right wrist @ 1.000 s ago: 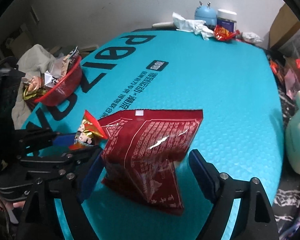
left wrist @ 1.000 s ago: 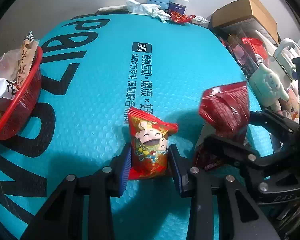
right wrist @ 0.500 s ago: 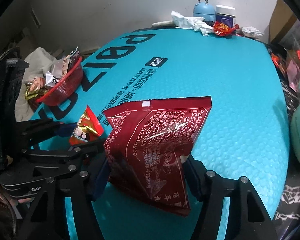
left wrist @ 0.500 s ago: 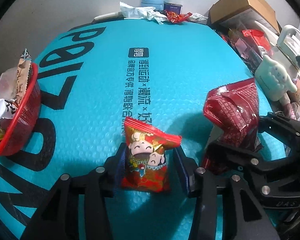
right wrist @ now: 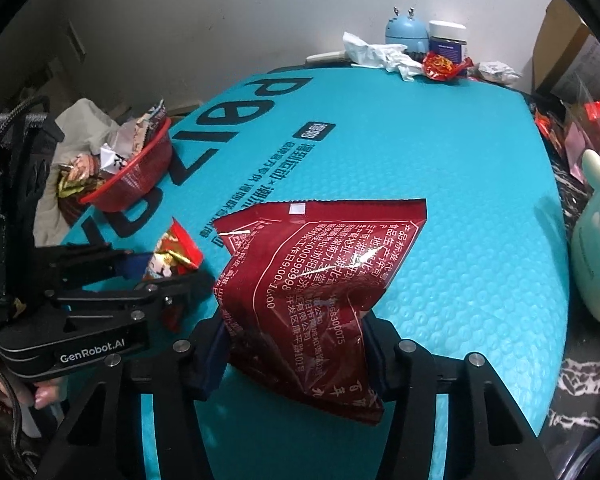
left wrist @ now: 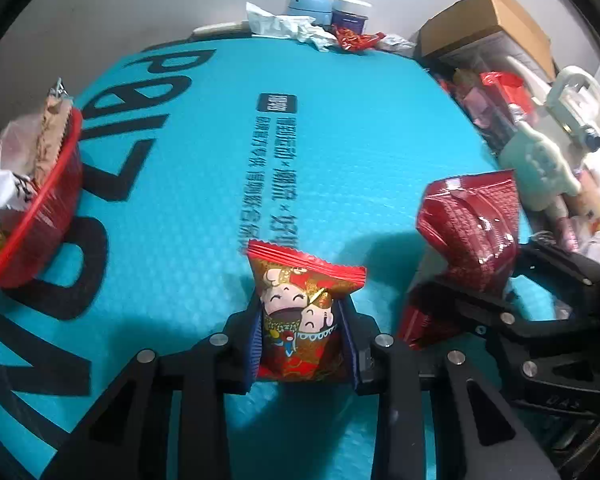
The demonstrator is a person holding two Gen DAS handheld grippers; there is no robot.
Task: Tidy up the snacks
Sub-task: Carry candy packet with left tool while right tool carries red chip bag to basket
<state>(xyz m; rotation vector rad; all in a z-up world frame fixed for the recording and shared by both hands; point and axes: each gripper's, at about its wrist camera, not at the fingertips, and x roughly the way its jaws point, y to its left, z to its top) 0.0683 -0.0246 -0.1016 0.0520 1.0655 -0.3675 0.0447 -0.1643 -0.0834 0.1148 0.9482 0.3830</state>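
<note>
L gripper (left wrist: 303, 344) pinching cartoon snack (left wrist: 300, 320), R gripper (right wrist: 296, 346) (dark-red pouch (right wrist: 316, 276))

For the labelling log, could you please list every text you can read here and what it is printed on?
"GenRobot.AI": side of the black left gripper.
"9:00-1_:00": dark red foil snack bag; its Chinese print too small.
Large black letters, cropped, on the teal foam mat; small Chinese lines unreadable.

Both fisheye views are taken low and close, facing forward across the teal mat (left wrist: 188, 200) (right wrist: 460, 184); the red basket (left wrist: 56, 208) (right wrist: 140, 184) is shared by both
</note>
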